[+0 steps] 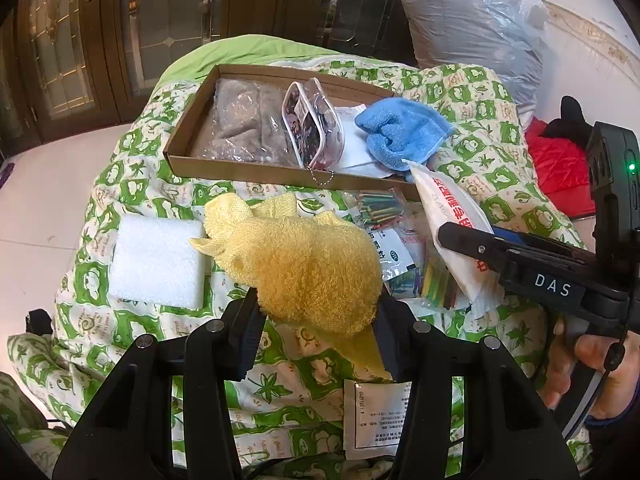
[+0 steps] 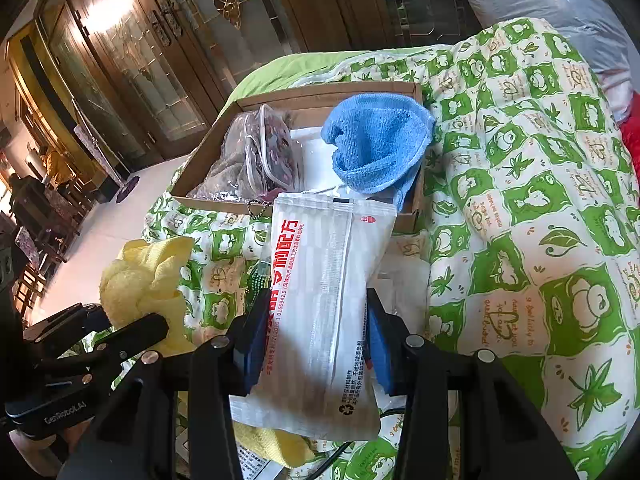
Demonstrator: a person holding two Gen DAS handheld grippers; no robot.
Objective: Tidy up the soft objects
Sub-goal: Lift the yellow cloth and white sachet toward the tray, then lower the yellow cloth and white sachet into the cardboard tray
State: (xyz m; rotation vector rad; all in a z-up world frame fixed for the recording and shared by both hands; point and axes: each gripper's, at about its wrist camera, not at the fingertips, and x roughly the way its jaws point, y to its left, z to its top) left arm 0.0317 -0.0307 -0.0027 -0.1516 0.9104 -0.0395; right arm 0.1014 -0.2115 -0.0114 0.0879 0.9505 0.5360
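Both grips firm — yellow towel (image 1: 304, 268), white packet (image 2: 320, 312).

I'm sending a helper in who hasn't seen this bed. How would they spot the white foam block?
Start at the green-and-white patterned quilt and find the shallow cardboard tray lying on it. The white foam block lies flat on the quilt outside the tray, beside the yellow towel. It alone is a plain, unprinted white slab with square edges.
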